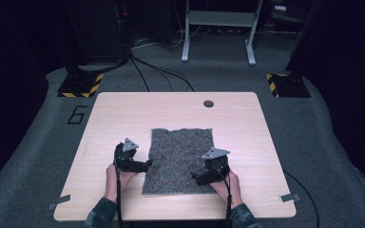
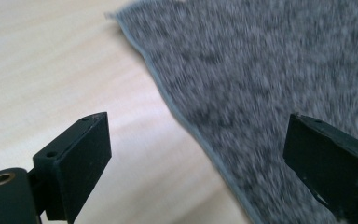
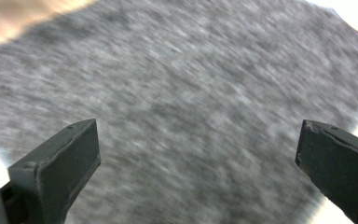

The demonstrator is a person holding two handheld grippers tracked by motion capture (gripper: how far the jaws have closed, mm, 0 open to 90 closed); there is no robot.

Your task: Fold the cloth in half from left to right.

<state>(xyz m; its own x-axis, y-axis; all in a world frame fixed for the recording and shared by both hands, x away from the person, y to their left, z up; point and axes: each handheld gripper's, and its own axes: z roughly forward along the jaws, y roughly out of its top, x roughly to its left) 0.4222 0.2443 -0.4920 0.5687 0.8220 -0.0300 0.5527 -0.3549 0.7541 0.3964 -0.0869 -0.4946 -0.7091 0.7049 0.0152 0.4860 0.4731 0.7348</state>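
A grey speckled cloth point(image 1: 178, 159) lies flat on the light wooden table point(image 1: 123, 114), near its front middle. My left gripper point(image 1: 148, 164) hovers at the cloth's left edge, near the front, with its jaws wide open. In the left gripper view the cloth point(image 2: 270, 79) has its hemmed edge running between the two jaws of that gripper point(image 2: 198, 161). My right gripper point(image 1: 196, 178) is over the cloth's front right part, also wide open. The right gripper view has the blurred cloth point(image 3: 191, 102) spread beneath the open gripper point(image 3: 198, 156). Nothing is held.
A round cable hole point(image 1: 208, 103) sits near the table's far edge. Beyond the table stand a white metal frame point(image 1: 218, 28) and cables on the grey floor. Two black bases with yellow hazard stripes point(image 1: 81, 85) flank the far corners.
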